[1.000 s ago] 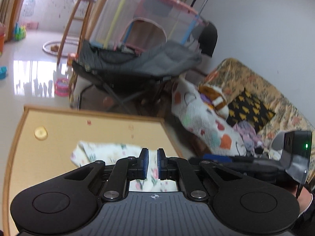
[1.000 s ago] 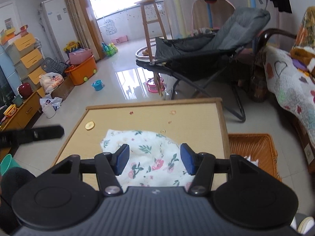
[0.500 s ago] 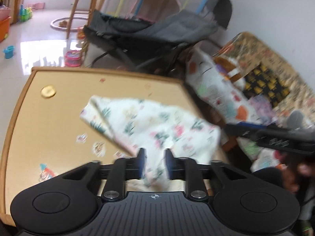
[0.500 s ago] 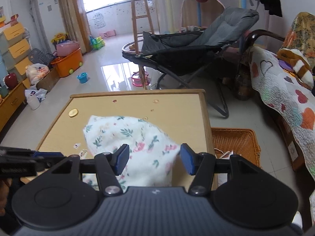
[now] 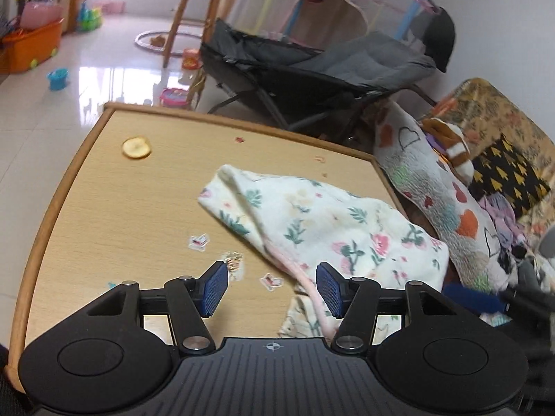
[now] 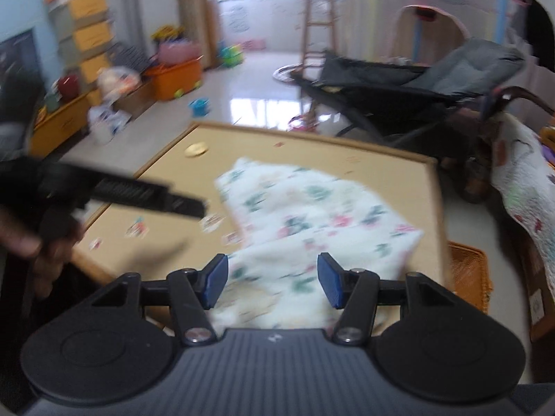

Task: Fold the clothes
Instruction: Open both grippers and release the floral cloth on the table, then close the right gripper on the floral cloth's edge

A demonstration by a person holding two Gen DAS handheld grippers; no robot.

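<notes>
Jaws: both pairs spread wide, nothing pinched in either.
Left gripper (image 5: 272, 289): low over the near table edge, the garment's pink-trimmed hem just beside its right pad.
Right gripper (image 6: 272, 280): above the cloth's near part; this view is blurred.
Floral garment (image 5: 312, 222): rumpled on the wooden table (image 5: 114, 208), right side draping toward the edge.
Handling: looks light, soft and floppy; it'll sag and slide, nothing fragile.
Where to grab: I'd go for the pink hem or a corner.
Table bits: stickers (image 5: 198, 241), a round yellow piece (image 5: 136, 147).
</notes>
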